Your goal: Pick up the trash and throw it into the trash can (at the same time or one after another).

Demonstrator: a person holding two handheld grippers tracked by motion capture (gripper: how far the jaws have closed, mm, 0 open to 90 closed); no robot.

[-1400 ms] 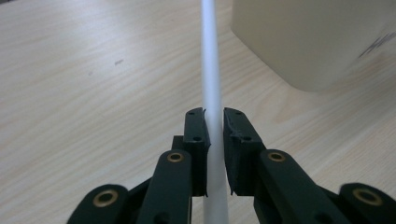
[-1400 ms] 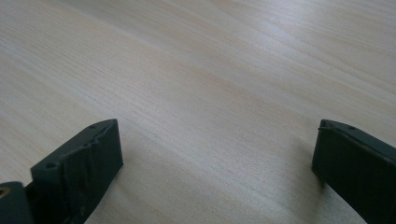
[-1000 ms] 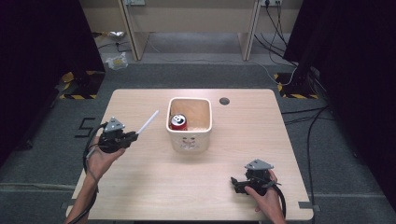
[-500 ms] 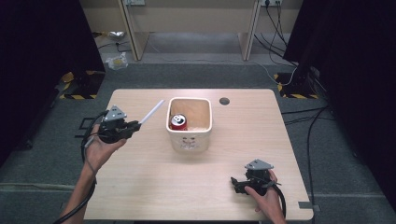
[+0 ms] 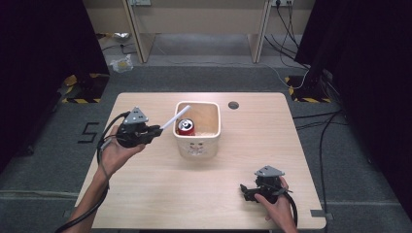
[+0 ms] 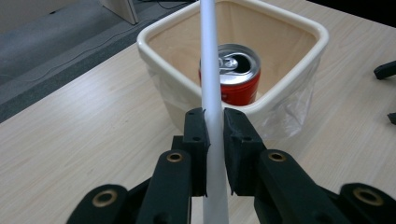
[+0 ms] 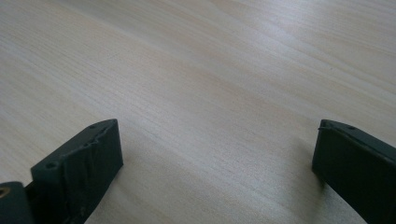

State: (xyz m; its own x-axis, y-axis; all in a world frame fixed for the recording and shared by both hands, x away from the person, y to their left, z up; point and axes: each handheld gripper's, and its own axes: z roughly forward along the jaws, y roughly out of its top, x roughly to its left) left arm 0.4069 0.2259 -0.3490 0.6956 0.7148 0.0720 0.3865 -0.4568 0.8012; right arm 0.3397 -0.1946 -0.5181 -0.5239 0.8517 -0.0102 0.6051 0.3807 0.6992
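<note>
Jaws of the left gripper (image 6: 214, 135) are clamped on a white straw (image 6: 208, 70), whose far end reaches over the rim of the cream tub (image 5: 214, 141) (a red can (image 5: 185, 127) stands inside); the right gripper (image 7: 215, 154) rests on the table (image 5: 160, 194) near its front edge, jaws spread wide, holding nothing.

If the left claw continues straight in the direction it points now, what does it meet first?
Probably the near rim of the cream bin. The left claw, shut on the white straw, points at the bin, and the straw's far end is already over it, above the red can. Height is unclear, so it might pass above the rim.
</note>
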